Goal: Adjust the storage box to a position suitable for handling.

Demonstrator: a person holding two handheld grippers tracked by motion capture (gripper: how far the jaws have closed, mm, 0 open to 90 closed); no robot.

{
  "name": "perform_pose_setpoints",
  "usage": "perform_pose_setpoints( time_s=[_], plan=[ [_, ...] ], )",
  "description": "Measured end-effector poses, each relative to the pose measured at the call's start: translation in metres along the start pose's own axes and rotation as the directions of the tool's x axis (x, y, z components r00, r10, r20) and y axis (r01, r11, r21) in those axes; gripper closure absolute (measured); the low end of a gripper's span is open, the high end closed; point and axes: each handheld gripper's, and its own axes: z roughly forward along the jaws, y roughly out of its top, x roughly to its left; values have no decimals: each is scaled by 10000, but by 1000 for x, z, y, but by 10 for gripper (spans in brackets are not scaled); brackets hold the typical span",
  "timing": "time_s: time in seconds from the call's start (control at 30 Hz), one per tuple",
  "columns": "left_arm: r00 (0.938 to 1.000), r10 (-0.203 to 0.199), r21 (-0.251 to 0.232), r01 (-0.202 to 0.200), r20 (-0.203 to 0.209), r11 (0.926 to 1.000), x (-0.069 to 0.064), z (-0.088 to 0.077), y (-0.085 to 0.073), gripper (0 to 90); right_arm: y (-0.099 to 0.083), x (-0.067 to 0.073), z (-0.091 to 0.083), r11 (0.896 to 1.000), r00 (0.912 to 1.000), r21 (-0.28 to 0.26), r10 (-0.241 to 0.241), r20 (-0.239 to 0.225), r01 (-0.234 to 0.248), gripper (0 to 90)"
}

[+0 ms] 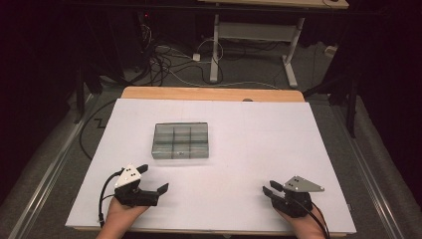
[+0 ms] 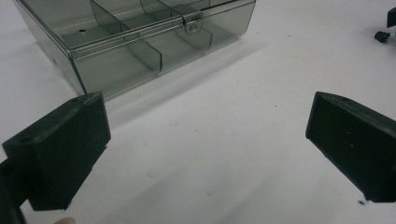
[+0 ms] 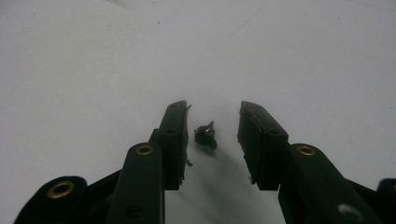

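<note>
A small dark part [image 3: 206, 136] lies on the white sheet between the jaws of my right gripper [image 3: 212, 109]. The pads stand a little apart from it on both sides, so the gripper is open. From above, the right gripper [image 1: 267, 186] rests near the table's front right, pointing left. My left gripper [image 1: 155, 178] sits at the front left, open wide with nothing between its fingers [image 2: 65, 149]. A clear grey compartment box [image 1: 179, 155] stands shut just beyond it, with its latch facing the left gripper [image 2: 205, 112]. The same small part [image 2: 382, 36] shows far off at the upper right of the left gripper view.
A white sheet [image 1: 259, 134] covers the wooden table, with bare room around the box [image 2: 116, 60]. Cables and a desk frame [image 1: 215, 45] stand on the floor beyond the far edge. The front edge runs just under both hands.
</note>
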Motion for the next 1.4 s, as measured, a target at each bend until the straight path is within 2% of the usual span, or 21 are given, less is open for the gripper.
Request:
perform_pose_setpoints(
  time_s=[0.13,0.23,0.33,0.47,0.67,0.83,1.1,1.27,1.33,1.4],
  plan=[
    [10000,-6,4,6,4,10000,0,0,0,0,3,1,9,9993,9999,362,-134,-41,135,688],
    [10000,-26,6,26,8,10000,0,0,0,0,5,3,13,9973,9993,648,-355,109,347,724],
    [10000,-11,15,11,9,10000,0,0,0,0,6,5,14,9966,9986,641,-518,111,510,798],
    [10000,15,21,-15,17,10000,0,0,0,0,6,5,13,9967,9988,660,-485,80,478,804],
    [10000,43,0,-43,32,10000,-2,-1,2,0,3,3,8,9976,9995,630,-298,125,290,803],
    [9997,260,-50,-260,-19,9996,-4,5,9,0,-9,-2,-8,9983,9995,573,-83,314,65,803],
    [9998,194,-177,-193,53,9997,0,14,18,0,-26,-5,-28,9976,9973,604,286,672,-327,803],
    [9998,198,-212,-196,85,9996,1,18,20,0,-30,-6,-32,9974,9964,534,451,723,-490,792],
    [9997,247,-164,-245,94,9996,1,19,20,0,-31,-6,-34,9981,9970,337,503,592,-523,709],
    [9996,266,-137,-265,78,9996,0,19,20,0,-30,-7,-36,9980,9969,89,627,465,-632,673]
  ],
)
